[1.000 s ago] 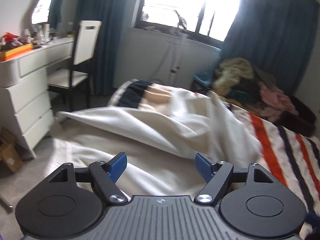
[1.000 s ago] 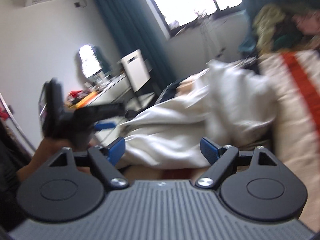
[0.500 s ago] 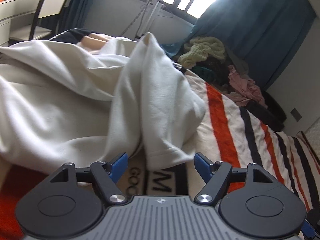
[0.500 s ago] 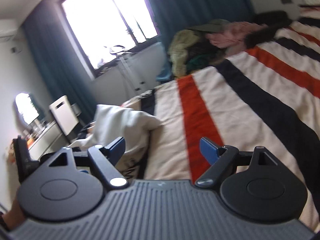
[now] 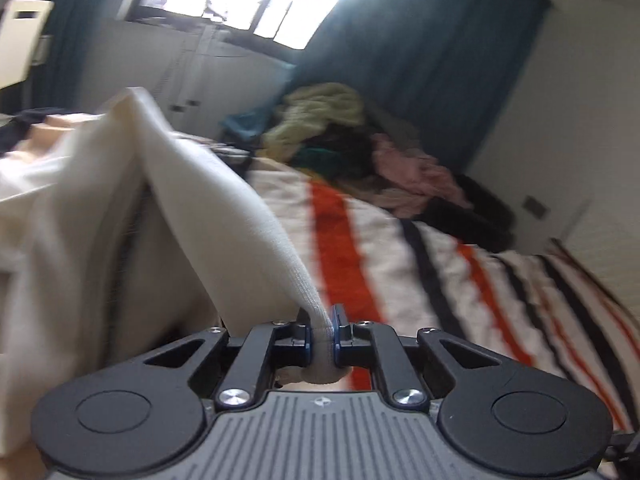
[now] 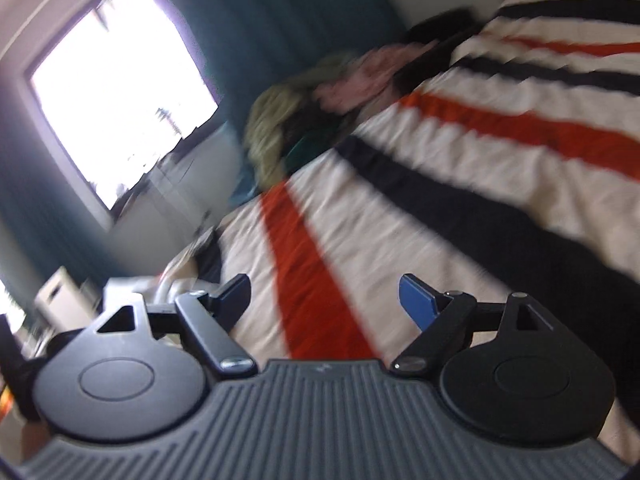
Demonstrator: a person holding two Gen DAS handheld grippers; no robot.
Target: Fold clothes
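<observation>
Now that my left tongs (image 5: 322, 338) have clamped on a bunched edge of the cream knit garment (image 5: 192, 216), where half a second ago they gaped over it, a fold can start. Garment trails ahead and left of them over the striped orange, black and white bedspread (image 5: 420, 272). Right tongs (image 6: 325, 300) released, nothing between, only bedspread ahead; unfolded clothes pile (image 5: 344, 136) waits far ahead.
</observation>
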